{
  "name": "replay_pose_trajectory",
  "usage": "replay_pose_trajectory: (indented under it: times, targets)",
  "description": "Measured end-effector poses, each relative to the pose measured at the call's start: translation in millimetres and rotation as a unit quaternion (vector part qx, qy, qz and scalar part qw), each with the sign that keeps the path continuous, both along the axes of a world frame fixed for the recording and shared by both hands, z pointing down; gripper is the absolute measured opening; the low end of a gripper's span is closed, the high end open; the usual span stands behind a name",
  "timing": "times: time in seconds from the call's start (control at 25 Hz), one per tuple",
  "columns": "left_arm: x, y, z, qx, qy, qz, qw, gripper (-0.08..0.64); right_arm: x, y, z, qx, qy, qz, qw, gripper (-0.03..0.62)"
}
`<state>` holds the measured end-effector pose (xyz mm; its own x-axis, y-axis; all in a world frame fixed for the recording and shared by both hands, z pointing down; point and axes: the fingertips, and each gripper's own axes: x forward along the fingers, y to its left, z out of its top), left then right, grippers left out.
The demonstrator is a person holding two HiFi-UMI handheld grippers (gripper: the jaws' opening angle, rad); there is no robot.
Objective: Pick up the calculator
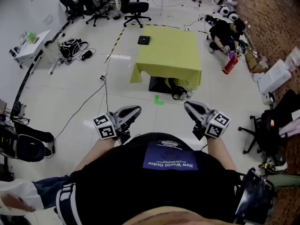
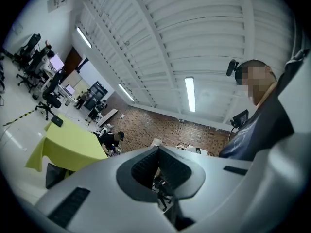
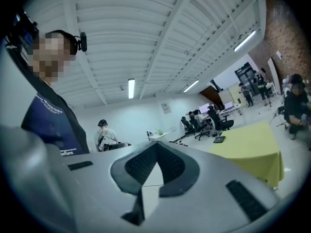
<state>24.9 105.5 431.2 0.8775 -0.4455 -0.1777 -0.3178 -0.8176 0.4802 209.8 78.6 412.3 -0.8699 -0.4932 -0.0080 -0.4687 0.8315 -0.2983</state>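
Yellow table (image 1: 173,55) w/ calculator (image 1: 144,40) ahead; gripper views show clearest: L claw (image 2: 158,150), R claw (image 3: 156,144) closed, empty.

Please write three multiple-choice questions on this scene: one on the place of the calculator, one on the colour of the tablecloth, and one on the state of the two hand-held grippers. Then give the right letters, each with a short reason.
1. Where does the calculator lie?
A. on the floor beside an office chair
B. on the tablecloth, near its far left corner
C. between the jaws of one gripper

2. What colour is the tablecloth?
A. yellow-green
B. red
C. white

3. How do the jaws of the left hand-held gripper and the right hand-held gripper stand?
A. both wide open
B. both shut, with nothing between them
C. both shut on the calculator

Answers:
1 B, since the head view shows the dark calculator there.
2 A, as all three views show that colour.
3 B, since each gripper view shows its pads together and empty.
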Motion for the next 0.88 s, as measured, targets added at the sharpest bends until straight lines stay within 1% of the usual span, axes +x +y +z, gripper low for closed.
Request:
replay_pose_trajectory:
  times: [0.12,0.24,0.36,0.48,0.68,0.88]
  targets:
    - [-22.1,-49.7,-8.9,0.011,0.004,0.020,0.9997,0.007,-18.0,-41.9,-12.9,0.004,-0.002,0.027,1.000,-0.014]
    - [-56.9,-93.9,-18.4,0.021,0.005,0.030,0.9993,0.006,-48.2,-78.9,-20.6,0.009,0.002,0.038,0.999,-0.014]
    - [-90.9,-129.5,-15.3,0.017,0.000,0.036,0.9992,0.006,-73.3,-112.7,-24.5,0.009,-0.005,0.056,0.998,-0.014]
    - [-116.9,-160.0,-10.4,0.017,-0.003,0.039,0.9991,0.006,-96.2,-140.3,-26.0,0.013,-0.001,0.060,0.998,-0.014]
    - [-132.1,-199.3,-4.1,0.011,0.009,0.035,0.9993,0.007,-113.0,-185.2,-20.8,0.000,0.012,0.056,0.998,-0.014]
    - [-135.0,-233.4,13.1,-0.013,0.003,0.023,0.9996,0.006,-121.2,-233.8,-16.8,-0.006,0.009,0.038,0.999,-0.015]
